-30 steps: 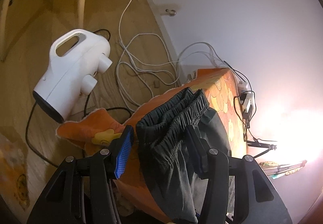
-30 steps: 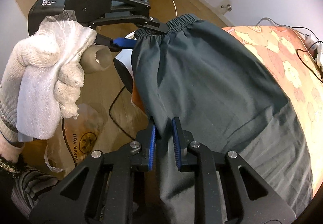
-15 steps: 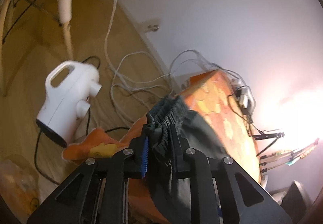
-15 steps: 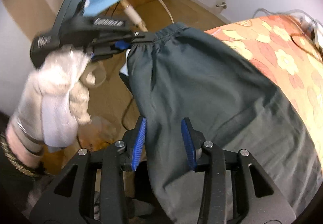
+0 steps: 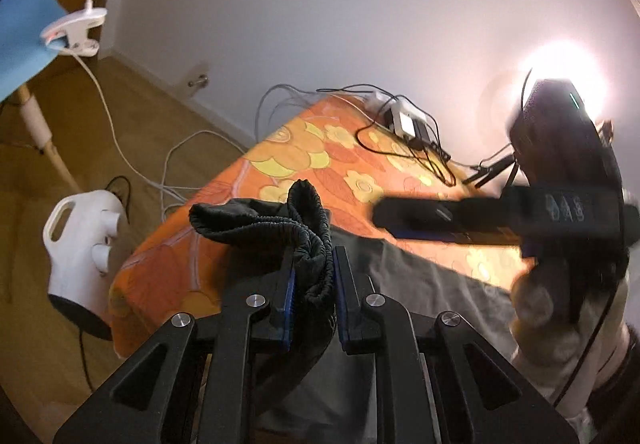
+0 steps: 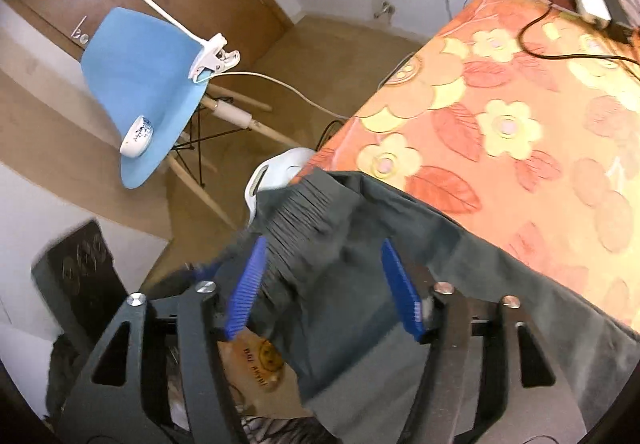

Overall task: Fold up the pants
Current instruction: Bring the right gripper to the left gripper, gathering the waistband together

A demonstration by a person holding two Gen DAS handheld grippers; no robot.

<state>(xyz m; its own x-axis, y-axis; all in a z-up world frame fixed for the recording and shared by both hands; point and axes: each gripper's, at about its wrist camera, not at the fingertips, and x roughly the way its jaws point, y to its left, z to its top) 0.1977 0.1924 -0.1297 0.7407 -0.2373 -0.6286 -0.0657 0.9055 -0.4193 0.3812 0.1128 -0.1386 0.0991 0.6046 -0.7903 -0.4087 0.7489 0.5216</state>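
Note:
Dark grey pants [image 5: 420, 284] lie across a table with an orange flowered cloth [image 5: 304, 148]. My left gripper [image 5: 313, 264] is shut on the bunched elastic waistband [image 5: 260, 220], holding it up over the table's corner. In the left wrist view my right gripper [image 5: 384, 218] is a blurred black shape held by a gloved hand [image 5: 536, 308] at the right. In the right wrist view the right gripper [image 6: 324, 284] has its jaws opening. The pants [image 6: 360, 244] lie under and between its blue pads [image 6: 400, 288], which do not press on the cloth.
A white handled appliance [image 5: 84, 248] and loose cables sit on the wooden floor left of the table. A power strip [image 5: 404, 120] with plugs lies at the table's far end. A blue chair [image 6: 140, 84] carries a bowl [image 6: 138, 136] and a clip lamp [image 6: 214, 56].
The left gripper closed on the waistband and carried it up and over the table. The right gripper let go of the pants' edge and spread wide. Both views rolled.

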